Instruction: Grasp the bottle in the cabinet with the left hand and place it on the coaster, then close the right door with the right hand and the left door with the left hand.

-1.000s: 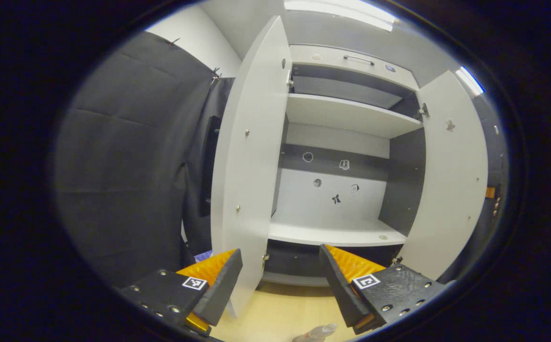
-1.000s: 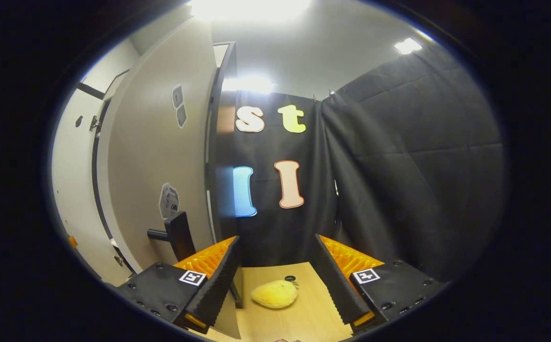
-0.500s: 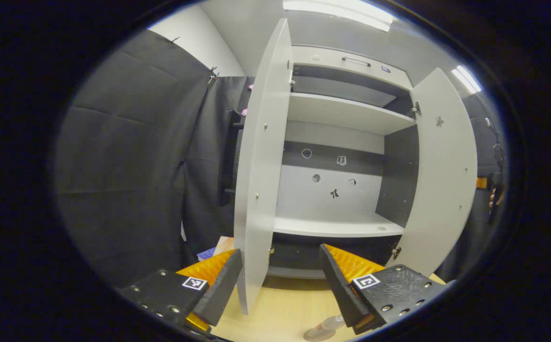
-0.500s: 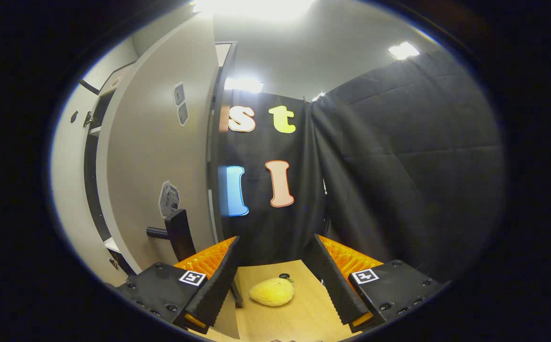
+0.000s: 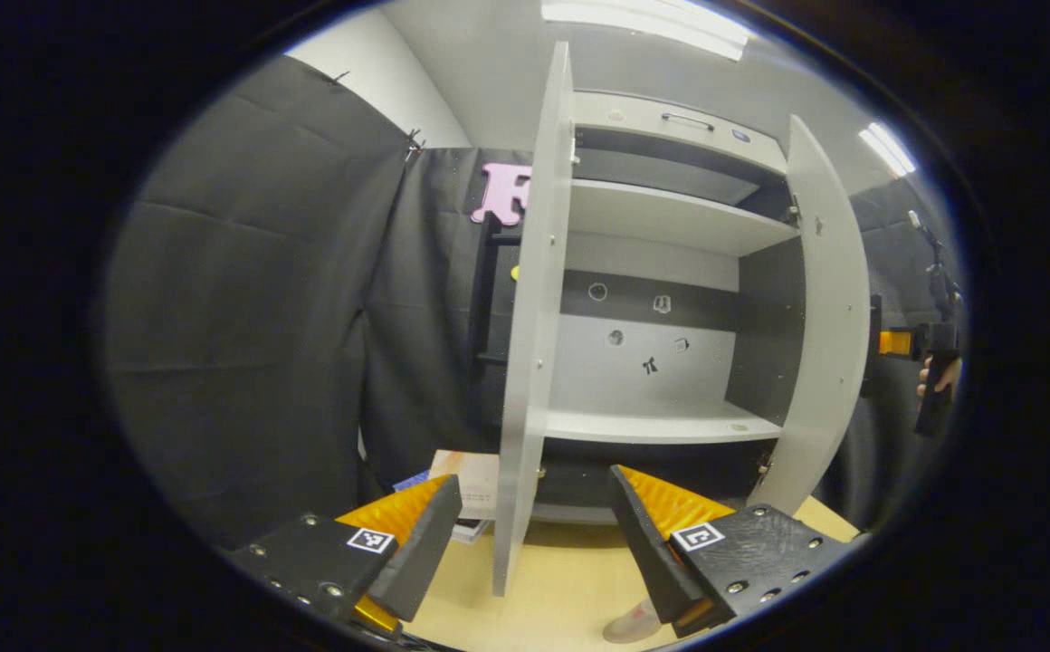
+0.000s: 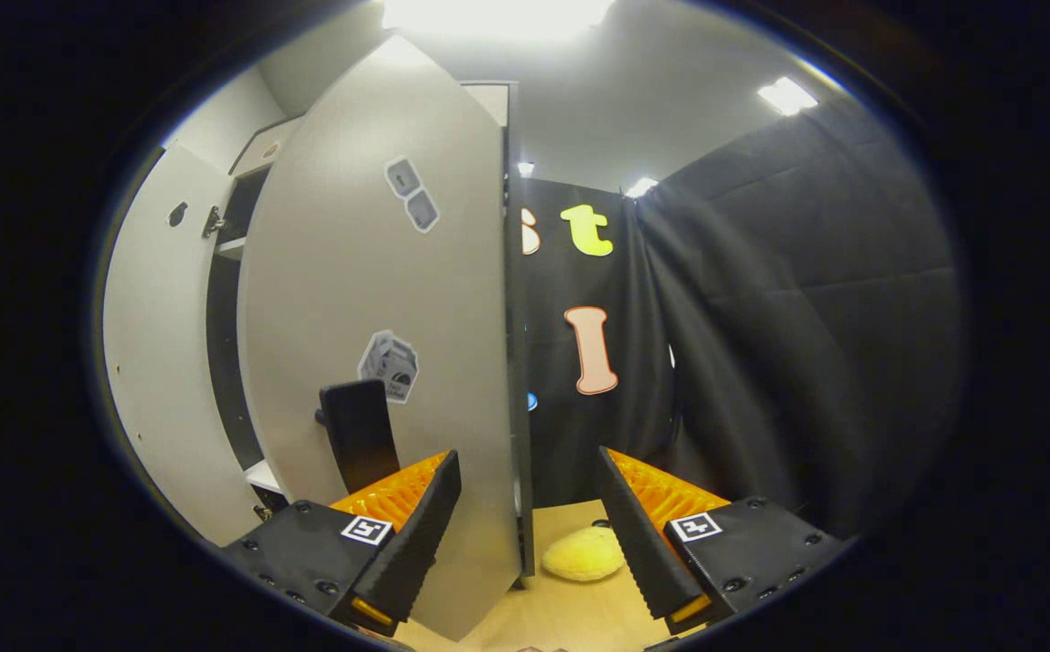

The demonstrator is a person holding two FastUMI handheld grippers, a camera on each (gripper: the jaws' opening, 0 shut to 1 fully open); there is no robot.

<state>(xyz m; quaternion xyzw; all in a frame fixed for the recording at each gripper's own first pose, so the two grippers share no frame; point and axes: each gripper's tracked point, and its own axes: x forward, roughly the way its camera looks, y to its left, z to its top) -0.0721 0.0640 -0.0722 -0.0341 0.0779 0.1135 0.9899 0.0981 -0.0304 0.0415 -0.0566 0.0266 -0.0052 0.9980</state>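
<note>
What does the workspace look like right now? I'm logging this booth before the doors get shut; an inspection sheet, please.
Surface: light wooden tabletop.
Job's things: white two-door cabinet, left door and right door both open; clear plastic bottle on table.
Clutter: yellow plush toy; papers.
Grippers: left gripper open; right gripper open, straddling the right door's edge.
Cables: nothing seen.
Surroundings: black cloth wall.

Each of my grippers, the left gripper [image 5: 534,534] and the right gripper [image 6: 529,516], carries two black blocks studded with small silver screws. A square black-and-white marker tag sits on each block, and the fingers' [image 5: 421,543] inner faces are ribbed.
</note>
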